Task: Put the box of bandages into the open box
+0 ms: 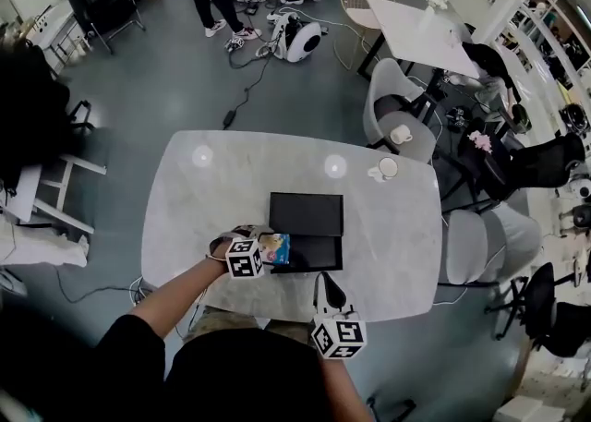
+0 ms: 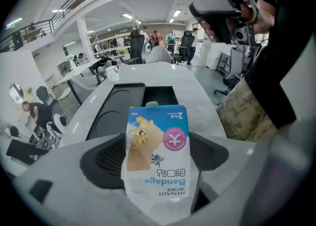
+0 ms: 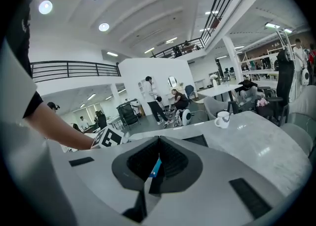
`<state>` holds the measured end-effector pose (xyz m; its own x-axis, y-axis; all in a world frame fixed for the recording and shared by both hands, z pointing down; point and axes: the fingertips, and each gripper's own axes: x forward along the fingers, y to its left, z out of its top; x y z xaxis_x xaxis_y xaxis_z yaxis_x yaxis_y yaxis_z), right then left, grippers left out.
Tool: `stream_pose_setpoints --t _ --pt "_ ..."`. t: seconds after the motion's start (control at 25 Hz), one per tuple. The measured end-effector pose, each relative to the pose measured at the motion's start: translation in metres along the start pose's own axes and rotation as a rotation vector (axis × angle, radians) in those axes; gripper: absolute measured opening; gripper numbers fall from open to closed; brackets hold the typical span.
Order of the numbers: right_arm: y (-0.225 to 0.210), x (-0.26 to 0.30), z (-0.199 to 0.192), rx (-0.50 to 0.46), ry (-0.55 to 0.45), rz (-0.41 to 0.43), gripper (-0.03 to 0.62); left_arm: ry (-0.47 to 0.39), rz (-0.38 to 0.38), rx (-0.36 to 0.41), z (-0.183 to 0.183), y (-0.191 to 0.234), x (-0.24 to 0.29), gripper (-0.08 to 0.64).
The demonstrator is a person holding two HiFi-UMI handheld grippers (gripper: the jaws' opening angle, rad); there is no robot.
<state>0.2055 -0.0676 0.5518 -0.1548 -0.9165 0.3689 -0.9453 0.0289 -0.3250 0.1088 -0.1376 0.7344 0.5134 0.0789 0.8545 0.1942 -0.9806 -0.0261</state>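
Left gripper view shows the left gripper (image 2: 157, 173) pinching the box of bandages (image 2: 158, 138) by its lower end, printed face toward the camera. The carton is just at the left edge of the black open box (image 2: 159, 95) on the table (image 2: 202, 102).

To do this step well, I think the carton should go right until it is fully over the deeper compartment, then come down flat before release.

The right gripper (image 3: 153, 170) hangs near the person, jaws pressed almost together on nothing. The blue sliver in the slit seems to be the carton beyond.

Which black half is lid is unclear. The carton partly hides the compartment floor.
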Motion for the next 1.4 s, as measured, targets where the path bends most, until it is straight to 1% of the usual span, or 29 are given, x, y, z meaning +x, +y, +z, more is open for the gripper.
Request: stream_pose_setpoints --t 0.16,0.44,0.68,0.96,1.08,1.24,1.32,1.4 --pt "-0.025 -0.008 0.004 0.001 -0.011 -0.006 0.012 -0.011 -0.003 -0.02 0.026 -0.003 0.017 0.413" --pt "-0.059 -0.022 0.005 0.0 -0.016 0.003 0.012 0.015 -0.018 -0.006 0.061 -0.013 0.052 0.413" --pt "-0.088 -0.035 0.002 0.007 -0.004 -0.014 0.012 0.026 -0.024 -0.038 0.082 -0.017 0.081 0.413" --pt "-0.119 -0.056 -0.01 0.021 0.02 -0.05 0.012 0.063 -0.015 -0.06 0.087 -0.016 0.119 0.413" --pt "-0.132 -0.066 -0.012 0.024 0.023 -0.061 0.012 0.072 -0.015 -0.081 0.089 -0.013 0.13 0.413" --pt "-0.142 -0.074 -0.021 0.033 0.042 -0.078 0.012 0.103 -0.019 -0.11 0.08 -0.011 0.141 0.413" --pt "-0.145 -0.077 -0.025 0.038 0.044 -0.089 0.012 0.098 -0.015 -0.129 0.079 -0.009 0.144 0.413" --pt "-0.148 -0.081 -0.025 0.042 0.042 -0.1 0.012 0.093 0.006 -0.132 0.079 -0.005 0.145 0.413"
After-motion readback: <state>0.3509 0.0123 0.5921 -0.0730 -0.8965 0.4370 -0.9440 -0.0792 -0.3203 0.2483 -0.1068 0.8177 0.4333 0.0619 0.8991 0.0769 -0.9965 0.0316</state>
